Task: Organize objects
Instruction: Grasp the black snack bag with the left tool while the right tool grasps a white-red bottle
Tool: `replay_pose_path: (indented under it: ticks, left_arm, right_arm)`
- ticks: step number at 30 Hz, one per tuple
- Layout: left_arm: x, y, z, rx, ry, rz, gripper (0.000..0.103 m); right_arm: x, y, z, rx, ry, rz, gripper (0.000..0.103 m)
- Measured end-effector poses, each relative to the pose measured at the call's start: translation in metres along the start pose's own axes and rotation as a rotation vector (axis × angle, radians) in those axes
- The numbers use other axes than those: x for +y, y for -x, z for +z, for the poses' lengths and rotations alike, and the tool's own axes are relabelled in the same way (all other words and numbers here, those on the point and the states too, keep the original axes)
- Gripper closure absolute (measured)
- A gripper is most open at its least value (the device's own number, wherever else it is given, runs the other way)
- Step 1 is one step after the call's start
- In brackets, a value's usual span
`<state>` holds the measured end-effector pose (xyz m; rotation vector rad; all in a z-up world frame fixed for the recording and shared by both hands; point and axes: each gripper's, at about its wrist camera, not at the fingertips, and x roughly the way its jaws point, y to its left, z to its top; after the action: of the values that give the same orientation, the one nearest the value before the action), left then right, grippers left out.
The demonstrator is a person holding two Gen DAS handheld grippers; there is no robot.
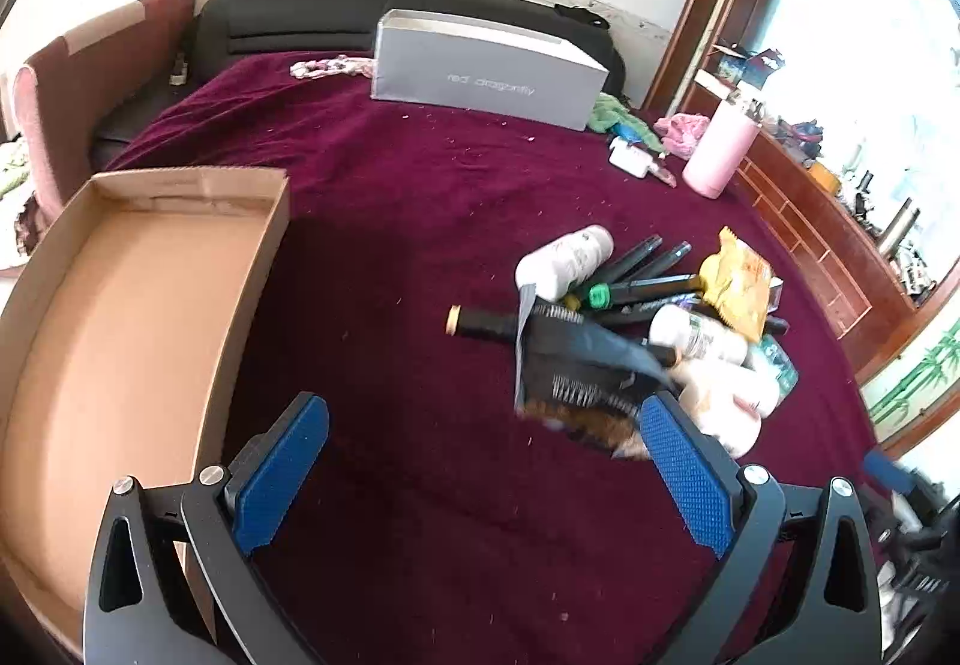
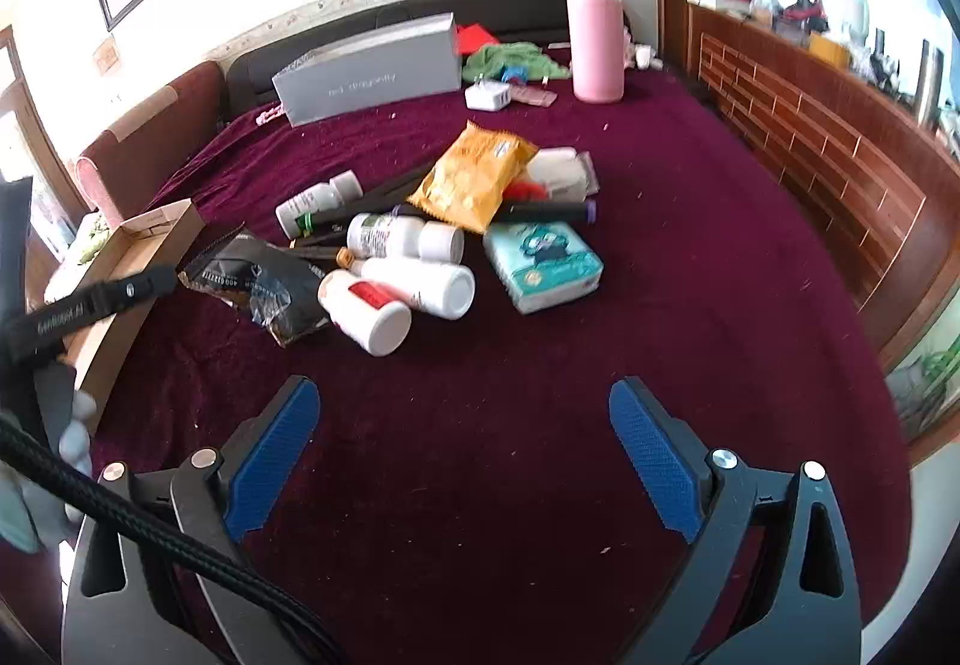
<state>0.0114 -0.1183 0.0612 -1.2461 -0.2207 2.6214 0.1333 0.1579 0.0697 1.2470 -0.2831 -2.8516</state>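
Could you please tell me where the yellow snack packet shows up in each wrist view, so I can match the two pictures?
Left wrist view: the yellow snack packet lies right of centre, at the far right end of the heap, over the marker pens.
Right wrist view: the packet lies just above centre, at the heap's far side.
Shared landmark: the pink bottle, standing upright beyond the heap.

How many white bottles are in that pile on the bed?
4. One white bottle lies at the pile's far left, one mid-pile beside the tissue pack, and two nearest the camera: a plain one and a red-labelled one. The yellow packet could hide more.
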Motion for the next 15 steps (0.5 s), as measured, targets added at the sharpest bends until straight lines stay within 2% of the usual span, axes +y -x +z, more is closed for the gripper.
replay_pose_path:
  ticks: [3, 5, 9, 15]
  left_arm:
    - [0.007, -0.022, 0.011, 0.048, 0.075, -0.055, 0.002]
    - [0.006, -0.038, 0.011, 0.095, 0.117, -0.056, 0.002]
    - [-0.004, -0.052, 0.002, 0.127, 0.191, -0.095, 0.002]
    - [-0.03, -0.065, -0.009, 0.137, 0.18, -0.024, 0.002]
  right_arm:
    - [-0.002, -0.006, -0.003, 0.021, -0.017, 0.024, 0.004]
    - [-0.006, -0.006, -0.003, 0.021, -0.033, 0.036, 0.004]
    - [-0.014, -0.002, -0.003, 0.005, -0.064, 0.053, 0.004]
    - [-0.022, -0.009, -0.002, 0.017, -0.098, 0.076, 0.004]
